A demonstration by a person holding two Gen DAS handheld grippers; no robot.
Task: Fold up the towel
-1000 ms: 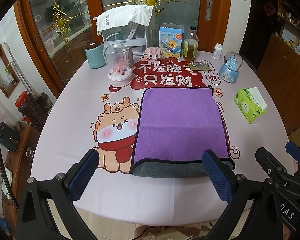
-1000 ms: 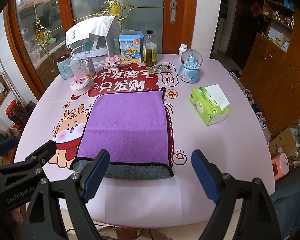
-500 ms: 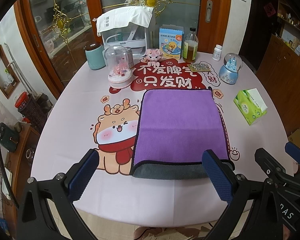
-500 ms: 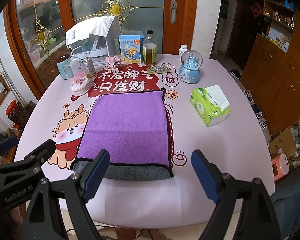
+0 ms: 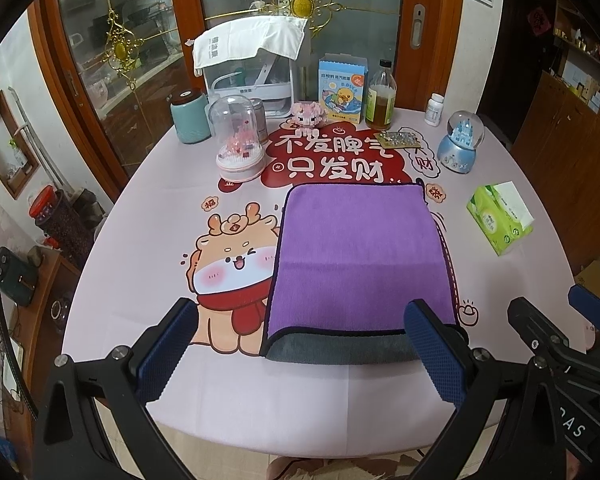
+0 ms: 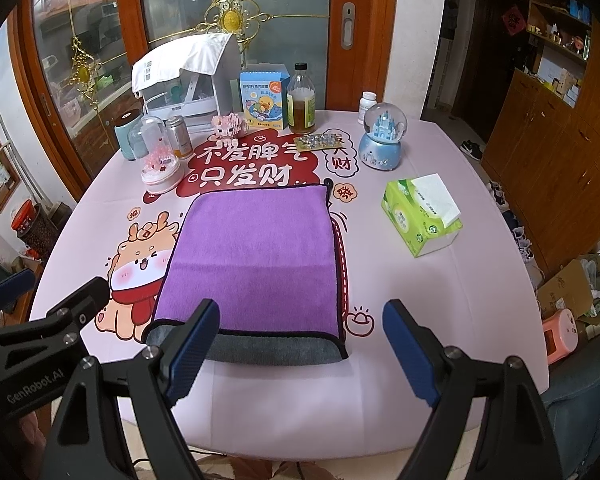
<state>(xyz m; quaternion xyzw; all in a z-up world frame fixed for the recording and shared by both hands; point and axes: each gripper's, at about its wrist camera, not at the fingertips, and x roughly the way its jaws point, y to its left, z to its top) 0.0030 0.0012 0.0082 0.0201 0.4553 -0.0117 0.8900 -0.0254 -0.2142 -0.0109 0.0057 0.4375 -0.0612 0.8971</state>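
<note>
A purple towel (image 5: pixel 360 252) with a grey underside lies folded flat in the middle of the pink printed tablecloth (image 5: pixel 148 232); a grey strip shows along its near edge. It also shows in the right wrist view (image 6: pixel 256 252). My left gripper (image 5: pixel 300 356) is open and empty, held above the table's near edge just short of the towel. My right gripper (image 6: pixel 300 348) is open and empty beside it, also short of the towel's near edge.
At the back stand a teal canister (image 5: pixel 189 118), a glass dome (image 5: pixel 239 140), a white appliance (image 5: pixel 256 68), a blue box (image 5: pixel 342 86), a bottle (image 5: pixel 381 100) and a snow globe (image 5: pixel 460 140). A green tissue pack (image 6: pixel 422 214) lies right of the towel.
Nothing has visibly changed apart from a very slight drift of both views; the towel lies still and both grippers stay open.
</note>
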